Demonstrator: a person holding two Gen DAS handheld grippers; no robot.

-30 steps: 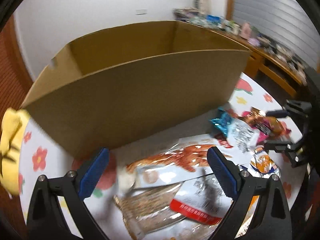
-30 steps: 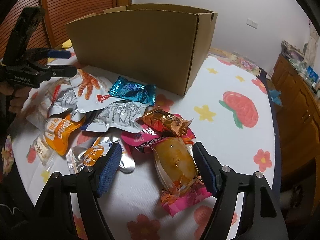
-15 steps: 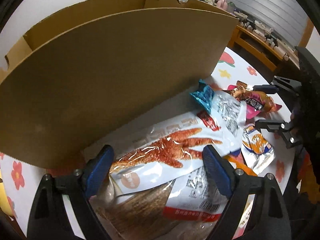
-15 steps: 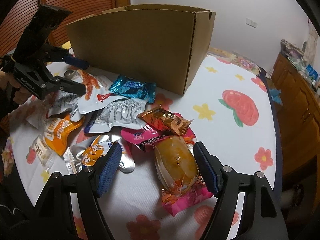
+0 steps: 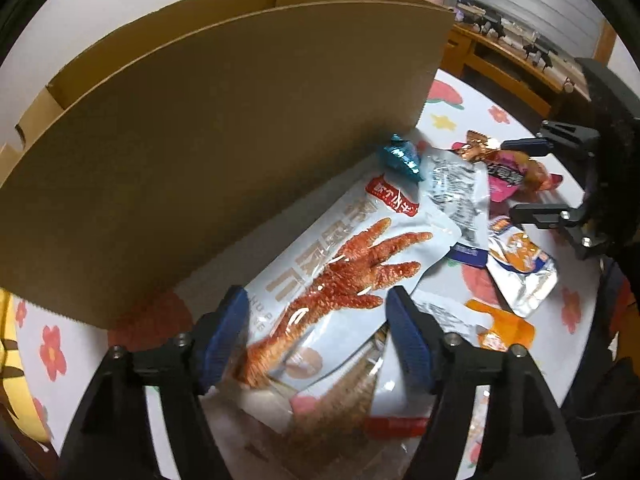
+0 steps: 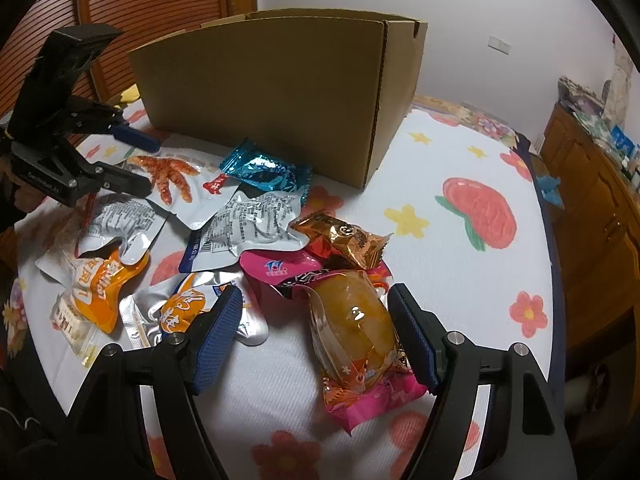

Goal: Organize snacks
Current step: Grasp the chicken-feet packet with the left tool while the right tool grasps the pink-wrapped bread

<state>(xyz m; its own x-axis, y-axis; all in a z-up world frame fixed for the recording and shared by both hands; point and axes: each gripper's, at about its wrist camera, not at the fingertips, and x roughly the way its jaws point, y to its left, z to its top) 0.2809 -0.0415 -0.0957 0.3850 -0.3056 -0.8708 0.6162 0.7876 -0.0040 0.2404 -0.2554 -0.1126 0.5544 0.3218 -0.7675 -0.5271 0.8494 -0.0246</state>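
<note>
A pile of snack packets lies on the flowered tablecloth in front of a tall cardboard box (image 5: 224,128) (image 6: 280,88). My left gripper (image 5: 316,332) (image 6: 136,160) is open, low over the white chicken-foot packet (image 5: 344,268) (image 6: 172,176), its fingers straddling the packet's near end. My right gripper (image 6: 316,332) (image 5: 532,180) is open and empty, with the pink packet holding a yellow bun (image 6: 360,332) lying between its fingers. A blue foil packet (image 6: 264,168), silver packets (image 6: 248,224) and an orange foil packet (image 6: 340,236) lie between the two.
Orange pouches (image 6: 96,288) lie at the pile's left edge. The tablecloth (image 6: 460,280) shows to the right of the pile. A wooden sideboard (image 6: 592,200) with clutter stands at the right. A yellow object (image 5: 12,368) lies left of the box.
My left gripper has come down and forward over the chicken-foot packet, which now sits between its open fingers. My right gripper has barely moved.
</note>
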